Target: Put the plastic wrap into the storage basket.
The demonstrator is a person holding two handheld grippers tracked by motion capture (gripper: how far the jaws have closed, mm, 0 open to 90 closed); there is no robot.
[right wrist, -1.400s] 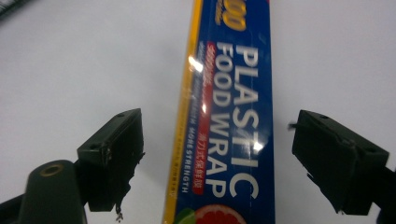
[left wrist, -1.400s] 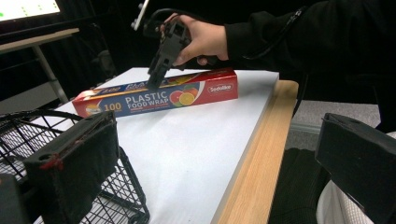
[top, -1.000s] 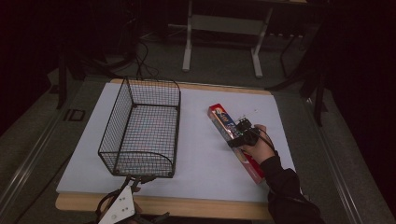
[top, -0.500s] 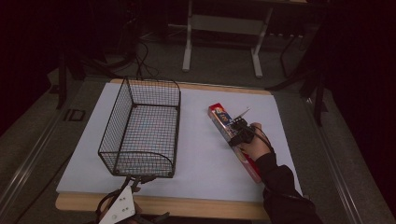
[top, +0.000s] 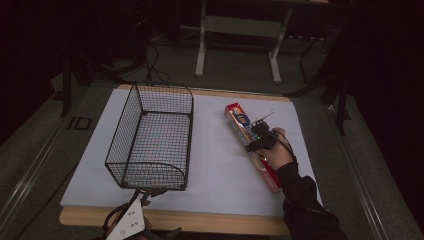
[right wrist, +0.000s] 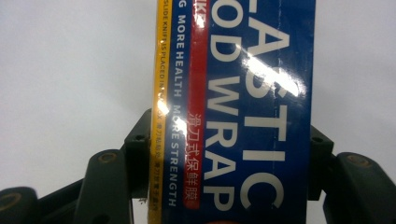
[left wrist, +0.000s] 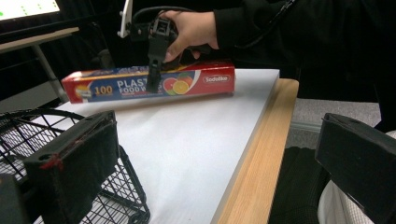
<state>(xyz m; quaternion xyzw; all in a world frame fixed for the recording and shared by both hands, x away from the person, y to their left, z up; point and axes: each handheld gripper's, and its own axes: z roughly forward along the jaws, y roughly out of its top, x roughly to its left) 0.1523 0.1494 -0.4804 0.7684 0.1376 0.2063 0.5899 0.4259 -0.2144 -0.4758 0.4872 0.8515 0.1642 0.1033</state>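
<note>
High view puts the left gripper (top: pixel 131 220) low at the table's (top: pixel 220 165) near edge, its jaws spread wide with nothing between them; the black wire basket (top: pixel 152 137) stands just ahead of them, likely the destination. Further right, the right gripper (top: pixel 260 136) sits over the long red-and-blue plastic wrap box (top: pixel 252 147), which lies flat on the white sheet. Its jaws flank the box's two long sides, seemingly touching, probably for a lift.

Basket (top: pixel 152 142) left of box (top: pixel 250 145)
</note>
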